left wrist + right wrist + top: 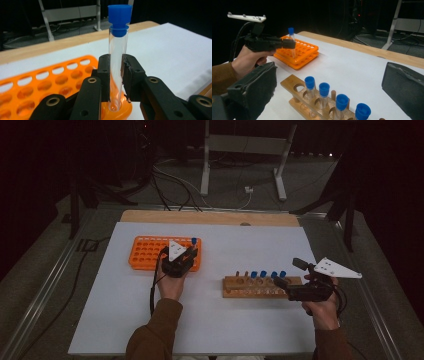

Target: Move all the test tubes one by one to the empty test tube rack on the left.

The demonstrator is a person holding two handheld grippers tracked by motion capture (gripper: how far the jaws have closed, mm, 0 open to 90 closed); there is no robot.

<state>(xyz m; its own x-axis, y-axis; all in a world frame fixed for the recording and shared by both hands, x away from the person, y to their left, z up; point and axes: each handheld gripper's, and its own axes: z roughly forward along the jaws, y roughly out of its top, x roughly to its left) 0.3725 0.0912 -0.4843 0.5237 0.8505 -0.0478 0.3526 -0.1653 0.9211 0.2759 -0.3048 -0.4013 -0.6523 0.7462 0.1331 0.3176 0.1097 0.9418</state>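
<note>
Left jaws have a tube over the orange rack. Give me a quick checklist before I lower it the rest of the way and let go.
1. Grip: left gripper shut on the test tube, pads on the glass below the cap. Ok.
2. Tube upright: stands vertical in the left gripper view. Ok.
3. Blue cap seated on the tube. Ok.
4. Tube tip in a hole of the orange rack: tip sits in the corner hole nearest the camera. Ok; whether it has bottomed out, cannot tell.
5. Right gripper clear of the move: open, beside the wooden rack, far from the orange rack. Ok.
</note>
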